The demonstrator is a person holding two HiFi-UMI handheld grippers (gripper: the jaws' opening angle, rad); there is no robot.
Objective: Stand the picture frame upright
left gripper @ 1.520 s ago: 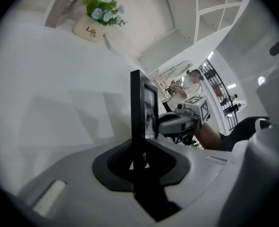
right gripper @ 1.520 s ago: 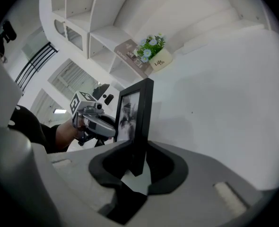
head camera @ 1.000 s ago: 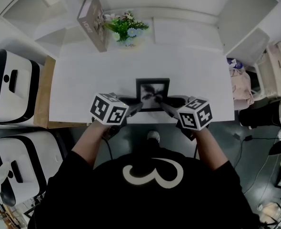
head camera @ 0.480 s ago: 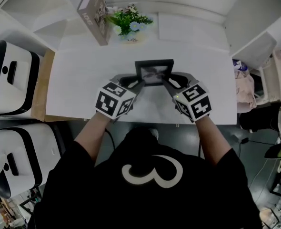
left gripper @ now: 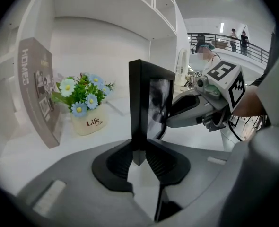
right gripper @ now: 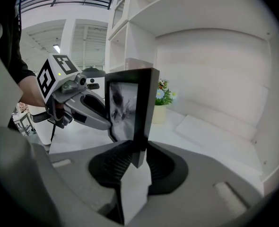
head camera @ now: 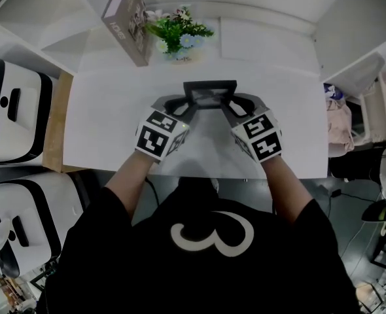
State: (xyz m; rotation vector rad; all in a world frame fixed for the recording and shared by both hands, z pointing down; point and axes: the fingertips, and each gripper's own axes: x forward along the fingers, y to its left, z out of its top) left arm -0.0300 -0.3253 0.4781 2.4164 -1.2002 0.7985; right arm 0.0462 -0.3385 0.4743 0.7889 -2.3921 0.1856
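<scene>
Since a second ago: the frame [head camera: 210, 91] has gone from lying flat at the table's [head camera: 114, 123] near edge to mid-table, tipped up. Both grippers have gone forward with it.

Head view: the frame is seen almost edge-on from above, its top rail dark, the glass facing the person. The left gripper [head camera: 185, 103] is on its left side and the right gripper [head camera: 234, 103] on its right, marker cubes toward the person. The flower pot [head camera: 176, 41] and a leaning book [head camera: 124, 19] stand at the table's far edge, well apart from the frame.

Left gripper view: the jaws are narrow, pads pressed on the frame's [left gripper: 140, 108] left edge near the bottom corner. The frame stands upright, picture side turned right. The right gripper [left gripper: 196, 109] reaches in from beyond it. The pot [left gripper: 88, 122] and book [left gripper: 38, 93] are off to the left, under a white shelf [left gripper: 130, 13].

Right gripper view: the jaws are likewise narrow, closed on the frame's [right gripper: 142, 112] right edge near the bottom corner. The frame is upright, picture side turned left. The left gripper [right gripper: 80, 105] is on the far side. The pot [right gripper: 159, 111] shows just past the frame.

Cannot tell whether the frame's foot touches the table.
</scene>
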